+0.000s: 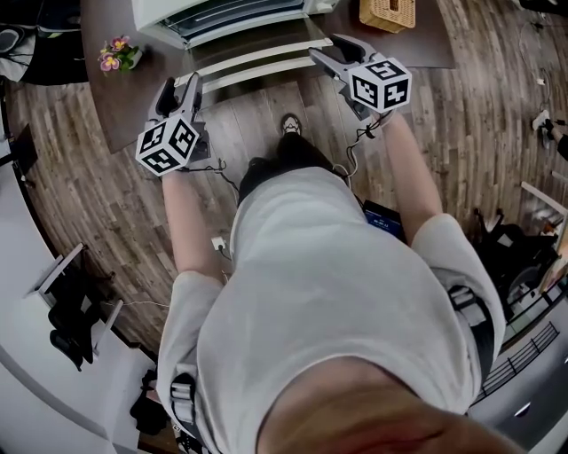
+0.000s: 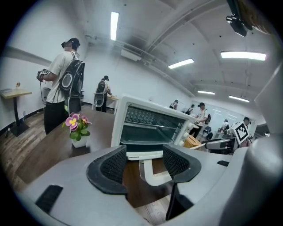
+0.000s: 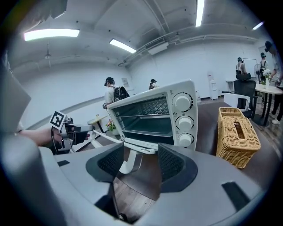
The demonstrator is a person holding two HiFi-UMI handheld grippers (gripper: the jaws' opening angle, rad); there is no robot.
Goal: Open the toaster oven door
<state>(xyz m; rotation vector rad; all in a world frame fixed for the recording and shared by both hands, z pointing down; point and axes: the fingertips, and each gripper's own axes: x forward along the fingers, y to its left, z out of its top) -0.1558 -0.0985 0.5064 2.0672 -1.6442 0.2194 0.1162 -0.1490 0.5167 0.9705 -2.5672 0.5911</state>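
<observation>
The white toaster oven (image 1: 222, 18) stands on a dark wooden table, its glass door (image 1: 257, 62) swung down flat toward me, showing the empty cavity (image 2: 148, 132) and rack. The door's white handle (image 2: 152, 174) sticks out at the table's near edge. My left gripper (image 1: 180, 89) hovers just left of the handle, jaws open and nothing between them. At the door's right end my right gripper (image 1: 330, 49) is also open and empty. In the right gripper view the oven (image 3: 154, 117) sits close ahead, with three knobs (image 3: 183, 121) on its right side.
A small pot of pink flowers (image 1: 117, 55) stands left of the oven. A wicker basket (image 3: 236, 134) sits on the table at its right. Wooden floor lies under my feet (image 1: 290, 124). Several other people (image 2: 64, 92) work at tables further back in the room.
</observation>
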